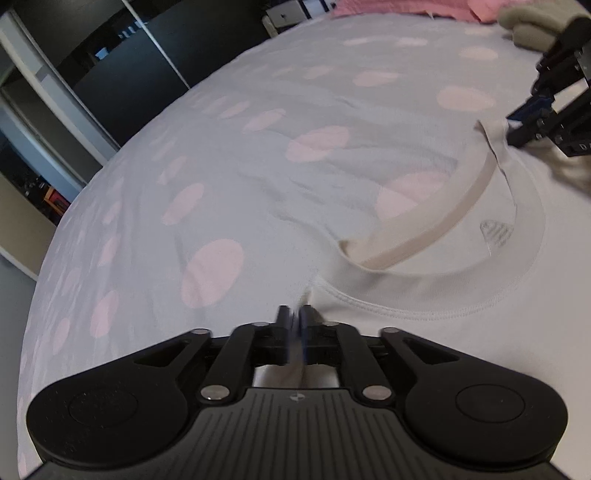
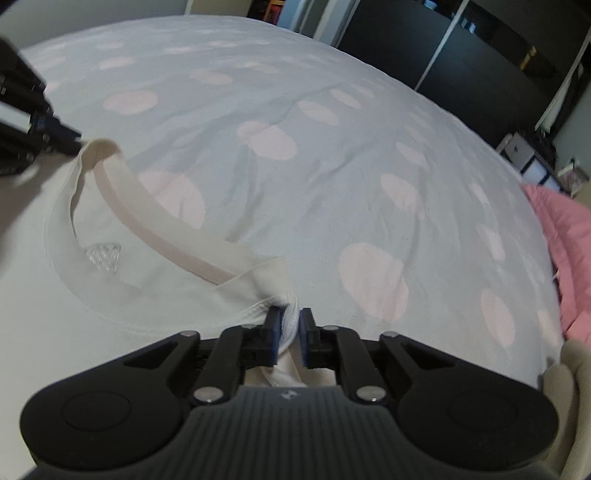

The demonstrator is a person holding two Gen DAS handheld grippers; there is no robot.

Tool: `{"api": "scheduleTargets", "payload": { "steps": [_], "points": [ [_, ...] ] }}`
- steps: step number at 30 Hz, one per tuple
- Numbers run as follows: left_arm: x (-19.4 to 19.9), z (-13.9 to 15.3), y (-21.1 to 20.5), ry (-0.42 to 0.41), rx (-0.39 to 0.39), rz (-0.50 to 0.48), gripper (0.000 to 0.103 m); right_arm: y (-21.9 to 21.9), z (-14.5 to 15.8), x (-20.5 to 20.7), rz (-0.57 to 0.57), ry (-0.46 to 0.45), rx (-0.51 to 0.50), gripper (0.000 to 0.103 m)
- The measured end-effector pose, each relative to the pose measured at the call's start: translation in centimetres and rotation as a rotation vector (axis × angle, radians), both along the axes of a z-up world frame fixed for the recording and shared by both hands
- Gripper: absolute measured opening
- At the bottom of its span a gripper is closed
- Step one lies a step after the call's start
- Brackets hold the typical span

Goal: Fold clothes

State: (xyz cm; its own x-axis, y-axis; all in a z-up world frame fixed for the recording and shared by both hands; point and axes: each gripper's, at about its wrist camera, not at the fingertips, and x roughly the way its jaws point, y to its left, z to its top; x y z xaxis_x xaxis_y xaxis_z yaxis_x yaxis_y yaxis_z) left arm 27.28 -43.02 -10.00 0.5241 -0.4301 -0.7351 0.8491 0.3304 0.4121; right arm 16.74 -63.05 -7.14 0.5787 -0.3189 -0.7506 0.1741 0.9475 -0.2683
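Your white T-shirt (image 1: 424, 295) lies flat on the spotted bed (image 1: 221, 166), neckline (image 1: 436, 221) open toward the far edge, where pink bedding (image 1: 406, 9) is heaped. Each shoulder sits at a hand-held gripper, so the garment appears spread square for folding. Your left hand-held gripper (image 1: 294, 317) shows only a narrow gap between its jaws, with the shoulder edge just at the tips; you cannot tell whether it pinches cloth. Your right hand-held gripper (image 2: 289, 325) stands slightly parted around a bunched fold, apparently slack.
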Motion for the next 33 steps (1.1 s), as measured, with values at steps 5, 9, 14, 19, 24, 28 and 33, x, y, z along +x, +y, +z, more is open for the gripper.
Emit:
{"api": "scheduleTargets", "payload": {
  "steps": [5,9,14,19,24,28,33],
  "points": [
    [0.9,3.6,3.9,0.006,-0.056,0.067,0.023,-1.5,3.6,-3.1,-0.088,-0.086,0.073,0.034],
    [1.6,6.4,8.5,0.008,-0.074,0.147,0.028,-2.6,6.2,-7.3,-0.162,-0.132,0.106,0.035],
    [2.2,7.7,14.6,0.038,-0.061,0.265,0.034,-3.8,7.9,-13.4,-0.248,-0.133,0.163,0.035],
    [2.2,7.6,19.0,0.108,-0.071,0.359,0.038,-5.4,8.3,-19.2,-0.386,-0.151,0.203,0.046],
    [1.8,6.3,20.7,0.143,-0.047,0.393,0.039,-6.7,7.2,-23.6,-0.510,-0.169,0.262,0.046],
    [1.6,5.4,21.0,0.153,-0.015,0.393,0.039,-8.0,5.9,-25.0,-0.567,-0.170,0.331,0.045],
    [1.4,4.6,20.7,0.153,0.017,0.384,0.039,-9.2,4.2,-25.2,-0.591,-0.122,0.361,0.041]
  ]
}}
